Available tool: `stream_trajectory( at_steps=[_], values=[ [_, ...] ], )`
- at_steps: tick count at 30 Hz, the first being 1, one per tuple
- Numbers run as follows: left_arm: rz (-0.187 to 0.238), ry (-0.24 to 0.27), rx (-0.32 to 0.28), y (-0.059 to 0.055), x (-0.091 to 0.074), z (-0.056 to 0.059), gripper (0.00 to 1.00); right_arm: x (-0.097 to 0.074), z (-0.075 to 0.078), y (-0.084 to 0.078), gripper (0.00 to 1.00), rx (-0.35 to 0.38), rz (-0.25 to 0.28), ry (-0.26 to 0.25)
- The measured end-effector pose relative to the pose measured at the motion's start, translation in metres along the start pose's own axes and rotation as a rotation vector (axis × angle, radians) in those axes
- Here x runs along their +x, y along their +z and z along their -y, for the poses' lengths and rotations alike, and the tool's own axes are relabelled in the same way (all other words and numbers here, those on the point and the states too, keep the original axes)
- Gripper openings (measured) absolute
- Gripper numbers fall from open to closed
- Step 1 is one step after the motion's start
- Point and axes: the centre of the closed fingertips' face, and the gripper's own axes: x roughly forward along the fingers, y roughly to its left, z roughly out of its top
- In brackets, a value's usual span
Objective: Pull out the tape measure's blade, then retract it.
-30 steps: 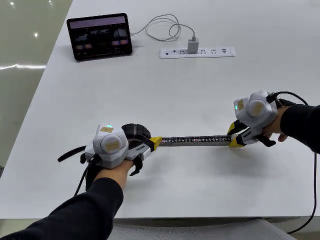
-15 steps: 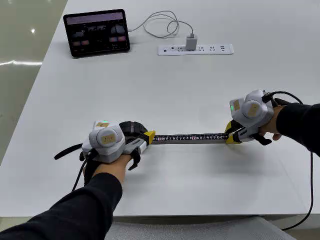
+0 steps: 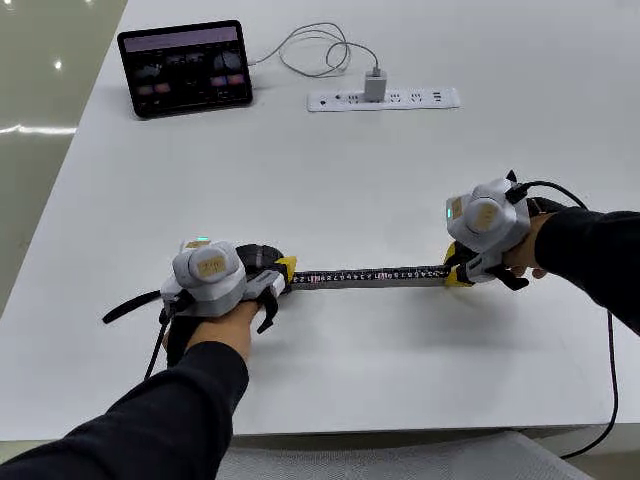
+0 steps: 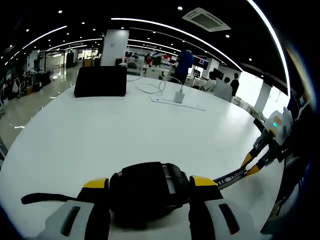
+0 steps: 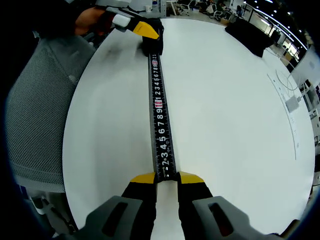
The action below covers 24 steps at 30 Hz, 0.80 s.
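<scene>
Tape measure (image 3: 262,262): the black case rests on the white worktop (image 3: 380,180) at the person's left, clamped between the closed fingers (image 4: 95,186) of the left gripper (image 4: 148,182). The blade (image 5: 159,120) lies extended along the worktop; the right gripper (image 5: 166,178) pinches its free end. Handling: the case appears rigid; grip its flat sides. The blade is thin and likely springy; hold the tip firmly. Legible: black numerals 2–9, then a red mark. No brand is readable.
</scene>
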Motion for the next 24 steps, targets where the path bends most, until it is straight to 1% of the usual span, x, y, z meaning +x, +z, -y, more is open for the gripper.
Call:
stream_trajectory(
  at_steps=[5, 8, 13, 18, 24],
  values=[
    [-0.013, 0.007, 0.030, -0.0005, 0.0005, 0.0006, 0.58, -0.0003, 0.0007, 0.0001, 0.11, 0.019, 0.018, -0.008],
    [-0.014, 0.006, 0.036, -0.0002, 0.0008, 0.0002, 0.58, -0.0005, 0.0003, 0.0003, 0.11, 0.021, 0.014, -0.009],
    [-0.019, 0.005, 0.042, -0.0004, 0.0007, -0.0005, 0.58, -0.0009, 0.0000, 0.0006, 0.11, 0.034, 0.017, -0.008],
    [-0.019, 0.003, 0.045, -0.0006, 0.0009, -0.0009, 0.58, -0.0005, 0.0001, 0.0013, 0.11, 0.023, 0.029, -0.011],
    [-0.022, -0.001, 0.038, -0.0007, 0.0015, -0.0012, 0.58, 0.0008, 0.0003, 0.0022, 0.11, 0.020, 0.028, -0.016]
  ],
)
